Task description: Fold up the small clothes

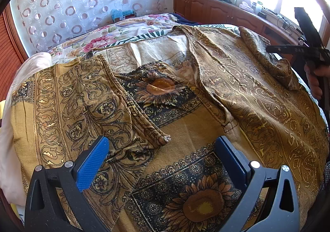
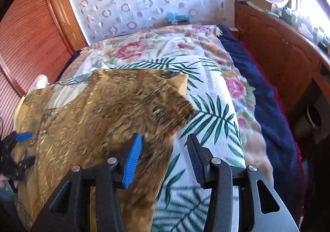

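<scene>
Fingers of the left gripper, fitted with blue ribbed pads, stand wide apart above a mustard-gold printed garment; nothing lies between them and neither pad touches the cloth. Directly beyond the gap, a fold edge of the garment ends in a small knotted tip, and a black panel with a sunflower print lies below and ahead. The garment is spread flat over most of the bed, with one flap turned back along its far right edge.

Fingers of the right gripper are parted about halfway and hold nothing; the left pad hangs over the garment's blurred right border, the other finger over a white palm-leaf blanket. In the left wrist view this gripper appears at the right edge, gripped by a hand beside the turned-back flap.

Under the palm-leaf blanket lies a floral quilt. A circle-patterned curtain hangs behind the bed, and a wooden cabinet with clutter on top runs along the window side.
</scene>
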### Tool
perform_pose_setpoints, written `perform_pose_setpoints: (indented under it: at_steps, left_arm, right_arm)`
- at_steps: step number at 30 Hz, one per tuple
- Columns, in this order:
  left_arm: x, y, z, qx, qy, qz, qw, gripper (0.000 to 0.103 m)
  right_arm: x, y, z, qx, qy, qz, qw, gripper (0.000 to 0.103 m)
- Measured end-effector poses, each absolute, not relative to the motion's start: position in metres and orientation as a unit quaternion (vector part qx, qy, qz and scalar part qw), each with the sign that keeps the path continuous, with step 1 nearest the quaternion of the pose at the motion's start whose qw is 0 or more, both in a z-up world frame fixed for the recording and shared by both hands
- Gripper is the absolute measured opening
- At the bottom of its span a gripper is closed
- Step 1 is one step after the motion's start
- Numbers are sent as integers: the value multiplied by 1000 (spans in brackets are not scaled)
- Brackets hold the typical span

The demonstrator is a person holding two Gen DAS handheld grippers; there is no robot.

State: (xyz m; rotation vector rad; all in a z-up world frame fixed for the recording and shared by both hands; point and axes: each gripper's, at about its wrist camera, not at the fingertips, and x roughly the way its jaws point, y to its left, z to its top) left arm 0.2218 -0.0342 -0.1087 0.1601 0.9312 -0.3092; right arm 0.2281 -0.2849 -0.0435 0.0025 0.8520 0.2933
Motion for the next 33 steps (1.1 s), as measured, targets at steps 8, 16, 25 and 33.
perform_pose_setpoints:
  at_steps: [8, 16, 25, 33]
  left_arm:
    - [222, -34, -108, 77, 447, -148, 879, 103]
    - [222, -34, -108, 77, 447, -149, 879, 103]
    - [222, -34, -108, 76, 447, -149, 879, 103]
    - [222, -34, -109, 76, 447, -149, 879, 103]
  right_arm:
    - [232, -251, -14, -32, 370, 205, 905, 6]
    - [232, -215, -8, -62, 365, 262, 892, 22]
    - [222, -269, -15, -31, 360, 214, 908, 42]
    - [222, -242, -51, -120, 396, 185, 891, 55]
